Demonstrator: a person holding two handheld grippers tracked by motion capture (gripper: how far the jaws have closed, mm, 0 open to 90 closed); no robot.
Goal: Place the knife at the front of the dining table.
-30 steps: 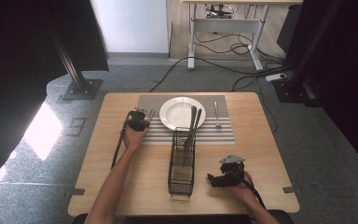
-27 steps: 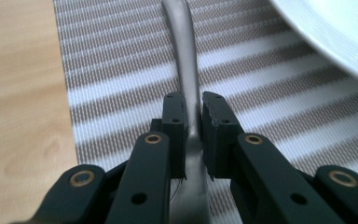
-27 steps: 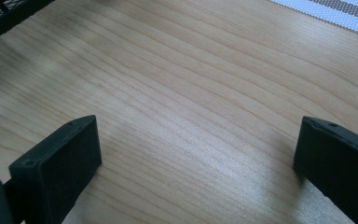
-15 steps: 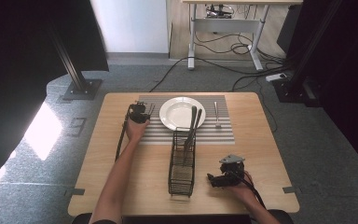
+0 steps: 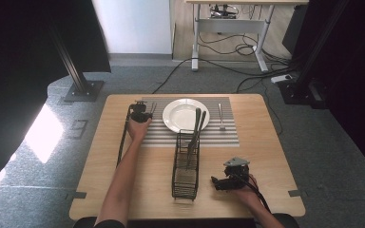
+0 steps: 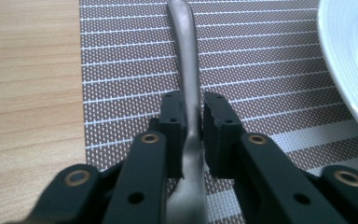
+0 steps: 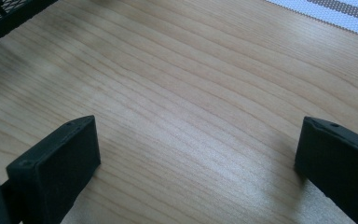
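Note:
My left gripper (image 5: 140, 112) is at the left edge of the striped placemat (image 5: 228, 135), left of the white plate (image 5: 186, 115). In the left gripper view a grey metal utensil handle (image 6: 186, 70) runs between its black fingers (image 6: 173, 122) and lies along the mat. The jaws have just been opening, and a thin gap shows between the handle and the right pad. The utensil's head is hidden. My right gripper (image 5: 220, 183) rests on the bare wood near the front right, its jaws wide open with nothing between them (image 7: 198, 154).
A black wire cutlery caddy (image 5: 186, 166) stands at the table's middle, with two utensils (image 5: 197, 124) leaning out of it. A small utensil (image 5: 221, 117) lies on the mat right of the plate. Cables trail from both grippers.
My left gripper has moved a little farther from the person, along the mat's left edge. The right gripper has kept still.

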